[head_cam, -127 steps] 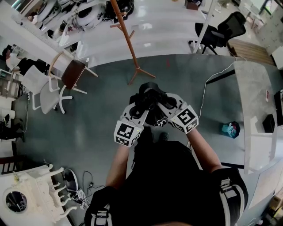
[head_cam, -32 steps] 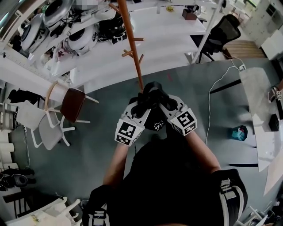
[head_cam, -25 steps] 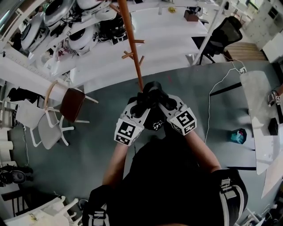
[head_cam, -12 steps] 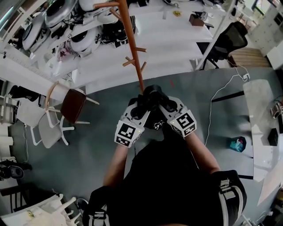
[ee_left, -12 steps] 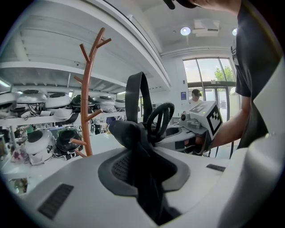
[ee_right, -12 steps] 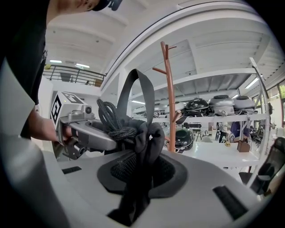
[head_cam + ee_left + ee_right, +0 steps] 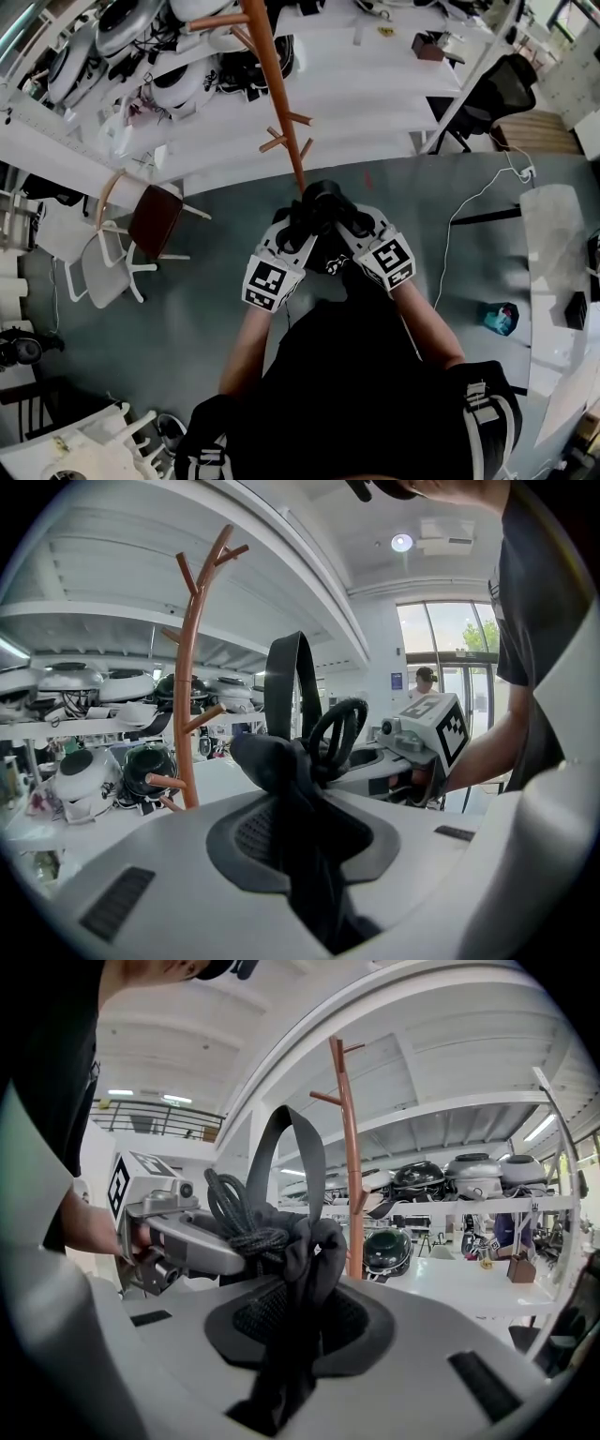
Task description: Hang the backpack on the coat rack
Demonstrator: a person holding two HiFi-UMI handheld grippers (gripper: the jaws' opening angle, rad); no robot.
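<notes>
Your left gripper [image 7: 296, 225] is clamped on a fold of the black backpack [image 7: 323, 199], which hangs between the two tools in front of you with its carry loop [image 7: 284, 682] standing upright. Your right gripper [image 7: 345, 220] pinches the fabric from the other side. The brown coat rack [image 7: 278, 103] stands at twelve o'clock, near the bag but not touching it, and nothing shows on its pegs [image 7: 281, 141]. The pick-up looks done and the approach nearly so. What appears left is lifting the loop over a peg, letting it take the weight, and releasing.
</notes>
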